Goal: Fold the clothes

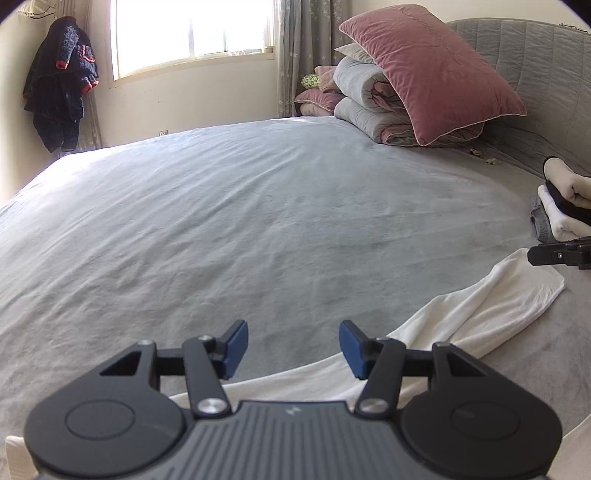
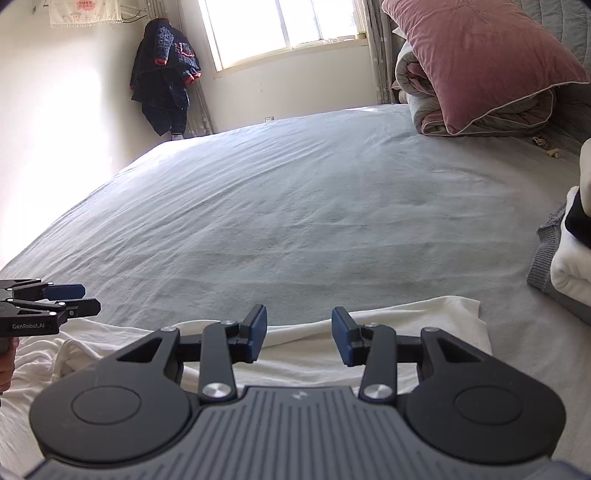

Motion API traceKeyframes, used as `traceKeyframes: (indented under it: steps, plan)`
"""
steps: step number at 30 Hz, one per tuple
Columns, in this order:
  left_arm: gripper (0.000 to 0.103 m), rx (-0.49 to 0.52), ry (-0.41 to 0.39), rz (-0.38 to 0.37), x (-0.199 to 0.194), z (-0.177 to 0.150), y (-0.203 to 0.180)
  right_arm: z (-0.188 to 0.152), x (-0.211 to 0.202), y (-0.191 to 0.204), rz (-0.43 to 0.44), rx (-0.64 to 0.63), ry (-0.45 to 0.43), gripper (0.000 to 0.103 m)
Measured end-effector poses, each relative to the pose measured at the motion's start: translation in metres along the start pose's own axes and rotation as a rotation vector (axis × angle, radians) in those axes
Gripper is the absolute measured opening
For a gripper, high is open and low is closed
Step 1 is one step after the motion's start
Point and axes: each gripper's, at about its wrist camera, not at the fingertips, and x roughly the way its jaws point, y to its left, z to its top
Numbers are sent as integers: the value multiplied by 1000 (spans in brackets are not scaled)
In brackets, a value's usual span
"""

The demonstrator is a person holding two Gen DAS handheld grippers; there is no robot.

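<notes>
Hovering released over the white garment (image 2: pixel 369 332), both grippers face bare bed (image 1: pixel 240 221), pillows (image 1: pixel 432 74) beyond.

One bed (image 1: pixel 221 221) fills both views. One white garment (image 1: pixel 480 314) lies spread at the lower right of the left view. One stack of folded clothes (image 1: pixel 557 210) sits at the right edge, with white, black and grey layers; their exact number cannot be told. One large pink pillow (image 1: pixel 436 74) leans on one folded quilt (image 1: pixel 369 107) at the upper right. One dark outfit (image 1: pixel 59 92) hangs at the upper left. One window (image 1: pixel 192 33) shows. Two grippers appear: left (image 1: pixel 291 349) and right (image 2: pixel 299 334), each with two fingers (image 1: pixel 234 341).
</notes>
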Motion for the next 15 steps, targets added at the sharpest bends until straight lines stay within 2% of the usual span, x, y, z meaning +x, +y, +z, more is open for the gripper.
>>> traceKeyframes:
  steps: [15]
  plan:
    - [58, -145, 29, 237, -42, -54, 153, 4, 84, 123, 169, -204, 123, 44]
